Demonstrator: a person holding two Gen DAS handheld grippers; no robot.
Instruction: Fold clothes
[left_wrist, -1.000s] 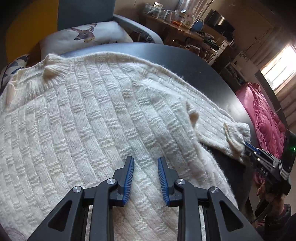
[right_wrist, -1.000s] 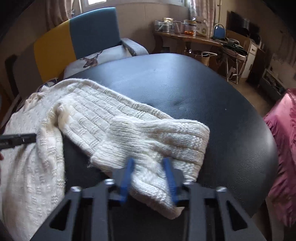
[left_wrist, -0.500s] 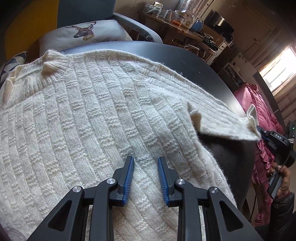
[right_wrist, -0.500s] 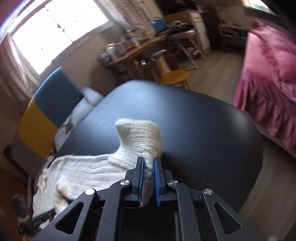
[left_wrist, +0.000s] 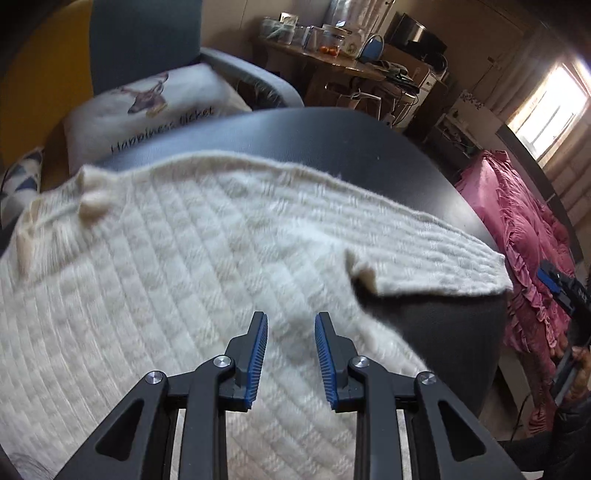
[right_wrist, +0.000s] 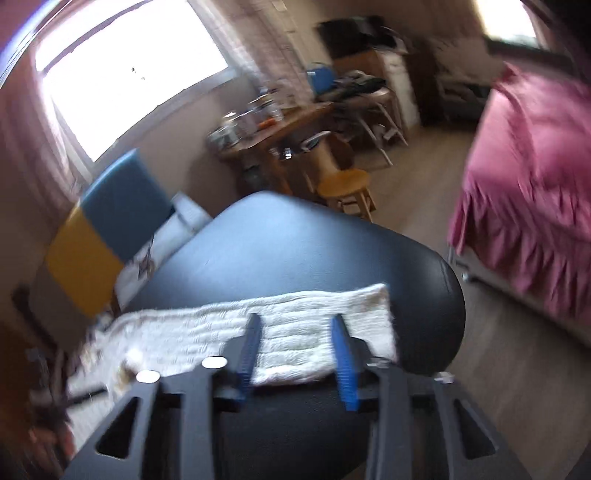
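A cream knitted sweater lies spread over a round black table. Its right sleeve stretches flat toward the table's right edge. My left gripper hovers open just above the sweater's body, with nothing between its blue pads. In the right wrist view the same sleeve lies flat on the table, and my right gripper stands open over it, jaws wide apart. The right gripper also shows at the far right of the left wrist view, just off the cuff.
A blue and yellow armchair with a deer-print cushion stands behind the table. A bed with a pink cover is to the right. A cluttered wooden desk and a round stool stand farther back.
My right gripper has opened and let go of the sleeve cuff, which now lies flat and stretched out on the table. The left gripper has stayed open over the sweater.
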